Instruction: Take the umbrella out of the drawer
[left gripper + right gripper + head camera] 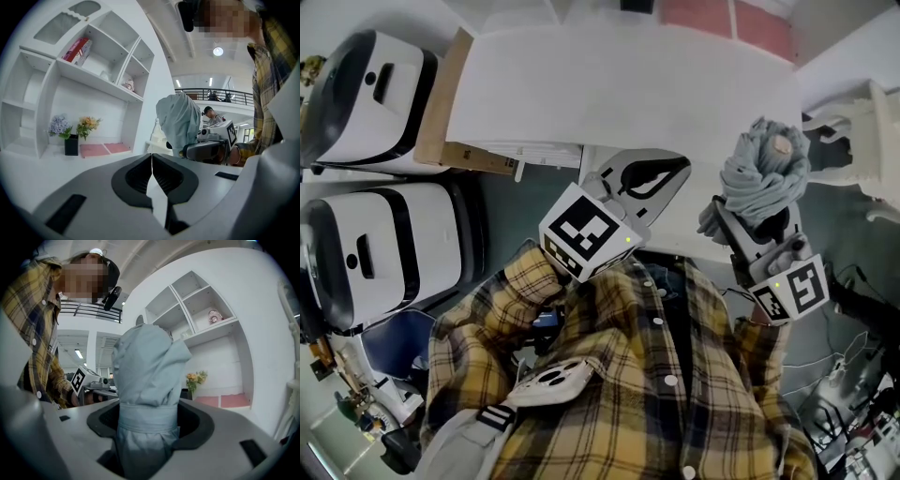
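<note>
Right gripper view, folded grey-blue umbrella (145, 371), strapped, clamped in right gripper (148, 425); left gripper (151, 176) jaws together, empty

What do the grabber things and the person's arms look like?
The left gripper and the right gripper are grey plastic, with dark curved pads lining the jaws. Each carries a white cube printed with black square markers and a tiny green light. The person's sleeves are yellow plaid with dark stripes.

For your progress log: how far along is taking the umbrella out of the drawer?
Done: the umbrella is out, held upright. In hand: the right gripper is clamped on it; the left gripper is shut, empty. Left: setting it down, probably. No drawer shows.
</note>
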The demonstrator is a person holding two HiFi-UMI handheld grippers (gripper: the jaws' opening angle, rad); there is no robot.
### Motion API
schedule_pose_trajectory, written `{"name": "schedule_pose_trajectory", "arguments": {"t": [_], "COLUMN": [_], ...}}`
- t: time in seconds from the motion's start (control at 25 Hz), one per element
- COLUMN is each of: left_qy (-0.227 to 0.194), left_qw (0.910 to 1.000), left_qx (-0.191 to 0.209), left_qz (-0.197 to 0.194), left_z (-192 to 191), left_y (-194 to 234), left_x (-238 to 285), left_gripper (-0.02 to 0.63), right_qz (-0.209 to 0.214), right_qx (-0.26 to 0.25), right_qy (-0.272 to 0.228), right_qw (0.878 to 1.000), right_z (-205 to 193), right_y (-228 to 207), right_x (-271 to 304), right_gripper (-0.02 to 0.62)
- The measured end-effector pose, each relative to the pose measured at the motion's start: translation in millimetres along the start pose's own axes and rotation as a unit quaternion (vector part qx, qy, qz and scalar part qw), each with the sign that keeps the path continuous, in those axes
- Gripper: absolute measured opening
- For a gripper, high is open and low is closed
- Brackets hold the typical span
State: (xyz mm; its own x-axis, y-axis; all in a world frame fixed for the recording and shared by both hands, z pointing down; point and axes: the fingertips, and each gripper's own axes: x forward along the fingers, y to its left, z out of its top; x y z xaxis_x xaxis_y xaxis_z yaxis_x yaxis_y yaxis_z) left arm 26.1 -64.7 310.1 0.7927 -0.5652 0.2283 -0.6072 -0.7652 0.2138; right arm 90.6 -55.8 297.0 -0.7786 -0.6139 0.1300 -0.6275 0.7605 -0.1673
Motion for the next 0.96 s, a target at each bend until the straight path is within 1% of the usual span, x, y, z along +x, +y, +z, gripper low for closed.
{"name": "schedule_pose_trajectory", "arguments": {"t": [0.28,0.96], "left_qy": [0.013,0.019], "left_qw": [0.9999,0.9996], "left_qx": [0.007,0.007], "left_qz": [-0.001,-0.018], "left_z": [-3.8,-2.8], "left_y": [-0.4,-9.5], "left_x": [1.1,9.2], "left_gripper": [0.024,0.023], "right_qz": [0.003,0.016], "right_qx": [0.004,0.003], "right_qy": [0.002,-0.002], "right_qw": [1.000,1.000], "right_z": [-2.2,3.5], "right_y": [-0.6,0.7], "right_x": [-0.4,-0.4], "right_gripper": [0.311,0.311]}}
